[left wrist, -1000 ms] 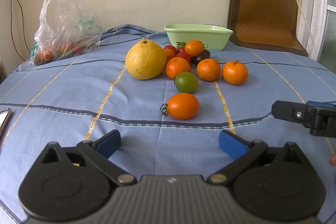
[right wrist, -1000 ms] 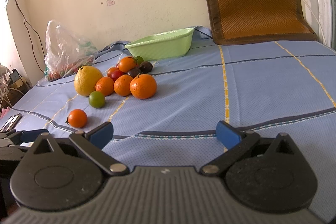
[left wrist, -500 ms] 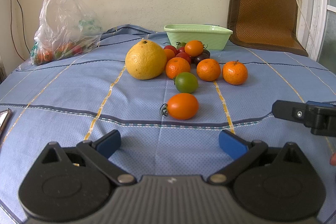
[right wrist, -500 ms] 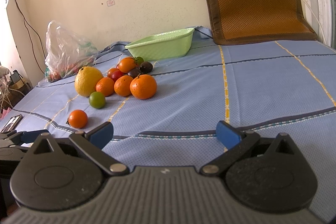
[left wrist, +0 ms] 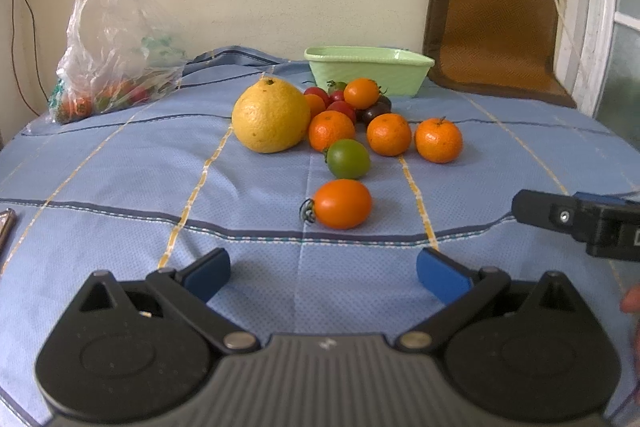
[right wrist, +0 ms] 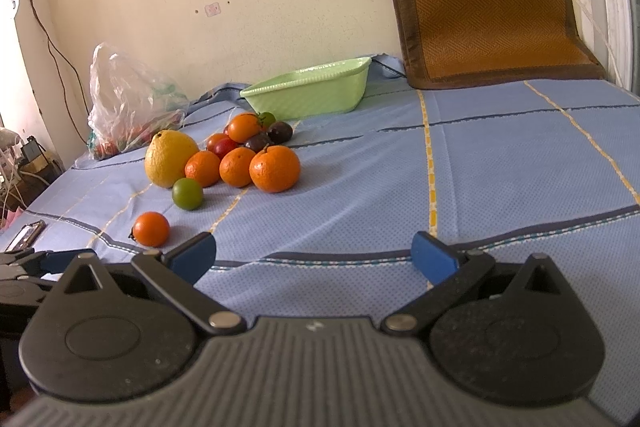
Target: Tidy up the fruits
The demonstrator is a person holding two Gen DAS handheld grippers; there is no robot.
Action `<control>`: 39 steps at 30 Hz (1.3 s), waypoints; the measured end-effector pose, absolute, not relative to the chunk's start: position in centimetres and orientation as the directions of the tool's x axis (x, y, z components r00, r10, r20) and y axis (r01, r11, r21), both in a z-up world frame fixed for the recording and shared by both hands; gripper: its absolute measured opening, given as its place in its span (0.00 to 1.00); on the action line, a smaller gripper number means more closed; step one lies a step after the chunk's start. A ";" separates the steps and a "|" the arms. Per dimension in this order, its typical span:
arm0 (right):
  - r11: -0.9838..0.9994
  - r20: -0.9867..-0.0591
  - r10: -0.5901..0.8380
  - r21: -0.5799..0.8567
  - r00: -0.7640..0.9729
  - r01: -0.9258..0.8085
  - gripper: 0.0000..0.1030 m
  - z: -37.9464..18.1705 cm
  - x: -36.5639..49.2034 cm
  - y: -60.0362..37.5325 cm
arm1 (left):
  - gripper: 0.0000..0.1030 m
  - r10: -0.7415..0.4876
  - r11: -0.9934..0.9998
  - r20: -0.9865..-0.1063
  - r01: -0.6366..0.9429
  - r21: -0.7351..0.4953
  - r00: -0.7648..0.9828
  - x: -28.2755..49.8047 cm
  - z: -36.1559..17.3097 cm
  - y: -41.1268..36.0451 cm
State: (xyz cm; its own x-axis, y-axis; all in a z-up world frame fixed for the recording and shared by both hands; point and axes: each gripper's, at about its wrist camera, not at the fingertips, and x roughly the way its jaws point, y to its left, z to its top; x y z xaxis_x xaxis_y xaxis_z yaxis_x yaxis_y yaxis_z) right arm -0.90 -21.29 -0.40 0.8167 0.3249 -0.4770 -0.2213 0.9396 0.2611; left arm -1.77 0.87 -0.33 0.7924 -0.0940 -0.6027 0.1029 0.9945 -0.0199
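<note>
Blue checked cloth is being shown under a loose cluster of fruit, with the green tub standing empty just behind the cluster. Nothing is being gripped: the left gripper is being held with its jaws spread wide and empty, low over the cloth, and the right gripper is likewise being held agape and empty, off to the right side. The task is being judged as at its opening step, no fruit yet being seen in the tub.

The orange tomato is lying apart from the rest, nearest the left gripper and roughly on its centre line; the green tomato is lying just beyond it, and the large yellow citrus is touching the mandarins behind. A straight advance and a closing on the orange tomato is being suggested as the likely next move.

Open cloth is being left on every side of that tomato. The plastic bag at the far left and the phone at the near left edge are being kept well apart from the path.
</note>
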 end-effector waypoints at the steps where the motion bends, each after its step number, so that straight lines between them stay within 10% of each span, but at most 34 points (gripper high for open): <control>1: 0.939 -0.472 0.326 0.260 0.819 -0.224 1.00 -0.4 -1.0 -21.3 | 1.00 -0.099 0.994 -0.600 0.104 -0.027 0.794 -1.9 -0.2 1.0; 16: 0.960 -0.362 0.273 0.168 0.891 -0.226 0.73 0.6 -2.0 -21.2 | 1.00 -0.088 0.996 -0.560 0.068 -0.057 0.824 -2.1 0.2 2.2; 39: 0.983 -0.160 0.178 0.084 0.971 -0.166 0.63 1.7 -3.3 -21.7 | 1.00 -0.103 0.995 -0.578 0.081 -0.063 0.809 -1.8 0.0 2.8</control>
